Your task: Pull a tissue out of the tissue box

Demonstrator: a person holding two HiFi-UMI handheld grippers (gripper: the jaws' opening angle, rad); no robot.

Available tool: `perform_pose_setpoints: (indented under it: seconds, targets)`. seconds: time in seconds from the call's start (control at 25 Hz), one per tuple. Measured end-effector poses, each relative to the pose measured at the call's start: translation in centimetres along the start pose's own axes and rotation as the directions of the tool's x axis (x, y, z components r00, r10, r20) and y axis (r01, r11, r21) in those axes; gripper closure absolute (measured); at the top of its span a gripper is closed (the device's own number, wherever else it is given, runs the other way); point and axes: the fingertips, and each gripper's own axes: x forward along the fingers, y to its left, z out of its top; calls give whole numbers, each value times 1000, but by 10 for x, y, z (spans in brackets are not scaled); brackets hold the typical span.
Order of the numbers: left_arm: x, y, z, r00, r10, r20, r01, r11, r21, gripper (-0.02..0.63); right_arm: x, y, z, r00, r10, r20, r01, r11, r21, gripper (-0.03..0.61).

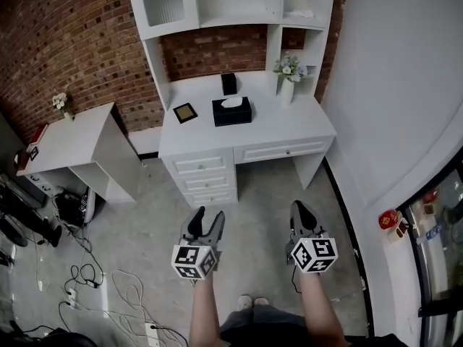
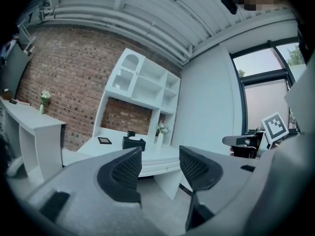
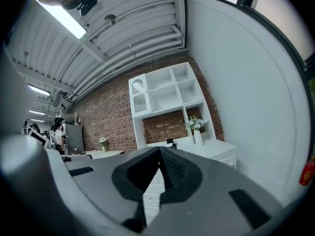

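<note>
Head view: black rectangular tissue box (image 1: 231, 111) sits on the white surface (image 1: 289, 125) straight ahead of us, well apart from both claws. We're standing back from it on the floor, both claws pointing level.

- Left claw (image 1: 209, 215): open, nothing between the jaws. The box lies ahead and slightly right of its line.
- Right claw (image 1: 299, 207): closed, empty. The box lies ahead and clearly left of its line.
- We judge the left claw the better lined up. Neither is close.
- Box long axis runs left-right, across our line of approach. We face one long side.
- Contents: white tissue (image 1: 231, 102) pokes up through the top opening, so the pull is upward from above the box.

Left gripper view agrees: the box (image 2: 134, 143) shows far off, just over the tip of the left-hand jaw, with the claw (image 2: 160, 163) gaping. Right gripper view shows its claw (image 3: 160, 154) with jaws together. We can't pick out the box there.

Near the box: small black block (image 1: 228, 83) behind it, dark square frame (image 1: 185, 112) to its left, white vase of flowers (image 1: 289, 78) to its right. All stand apart from it.

Next move, as we read it: close the gap, then bring the open left claw in over the tissue.
</note>
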Motion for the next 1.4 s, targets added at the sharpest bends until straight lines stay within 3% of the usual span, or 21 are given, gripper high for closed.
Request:
perform_pose_setpoints:
  seconds: [0.44,0.76,1.12,1.4]
  targets:
    - [2,9,40,997,-38,74,34,998,47,397,-12,-10,19,995,-73,74,73,997,2,580]
    - [31,21,58,993,-60,98,53,996,70,398,14,-16,40,988,-68,137,69,998,4,580]
    - [97,54,72,992,-45,117,34,995,94,398,99,-36,56,985,-25,172,26,1000,-7,580]
    - [191,100,72,994,10,106,-20,995,94,397,218,-72,52,987,12,161,-11,1000,-8,580]
